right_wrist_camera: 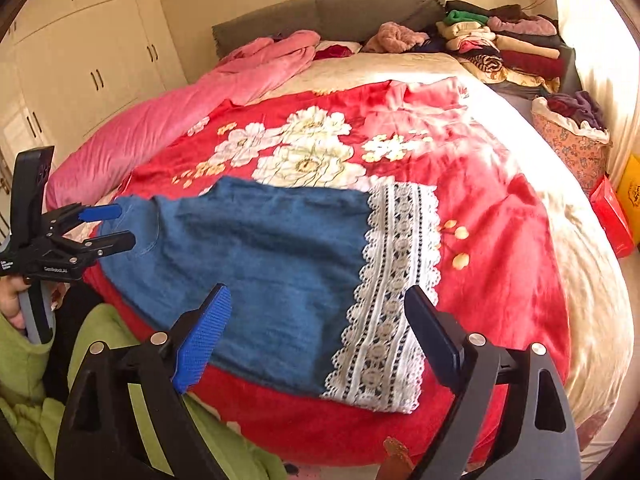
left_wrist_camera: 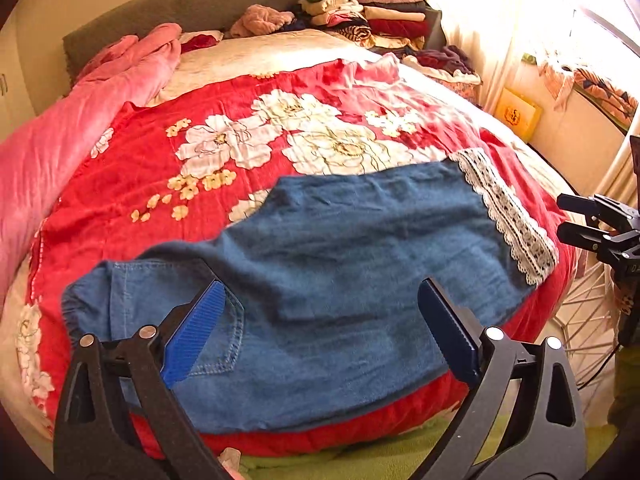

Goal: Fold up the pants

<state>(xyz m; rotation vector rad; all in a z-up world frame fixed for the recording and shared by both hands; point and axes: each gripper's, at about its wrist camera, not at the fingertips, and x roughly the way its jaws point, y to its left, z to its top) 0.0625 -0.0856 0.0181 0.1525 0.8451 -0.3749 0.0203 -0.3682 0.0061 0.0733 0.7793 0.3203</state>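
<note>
Blue denim pants [left_wrist_camera: 340, 248] [right_wrist_camera: 260, 256] lie flat across the near edge of a red floral blanket [left_wrist_camera: 160, 160] on the bed. A white lace hem [left_wrist_camera: 508, 216] [right_wrist_camera: 392, 304] trims the leg end on the right, and a back pocket [left_wrist_camera: 216, 340] marks the waist end on the left. My left gripper [left_wrist_camera: 322, 284] [right_wrist_camera: 120, 226] hovers open over the waist end, holding nothing. My right gripper [right_wrist_camera: 319, 290] [left_wrist_camera: 560, 216] hangs open above the lace hem, with nothing between its fingers.
A pink quilt [left_wrist_camera: 80, 120] runs along the bed's left side. Stacks of folded clothes [left_wrist_camera: 380, 12] sit at the headboard, with a cloth basket [right_wrist_camera: 576, 140] beside the bed on the right. White wardrobe doors [right_wrist_camera: 88, 60] stand at left. A person's green sleeve [right_wrist_camera: 24, 360] is nearby.
</note>
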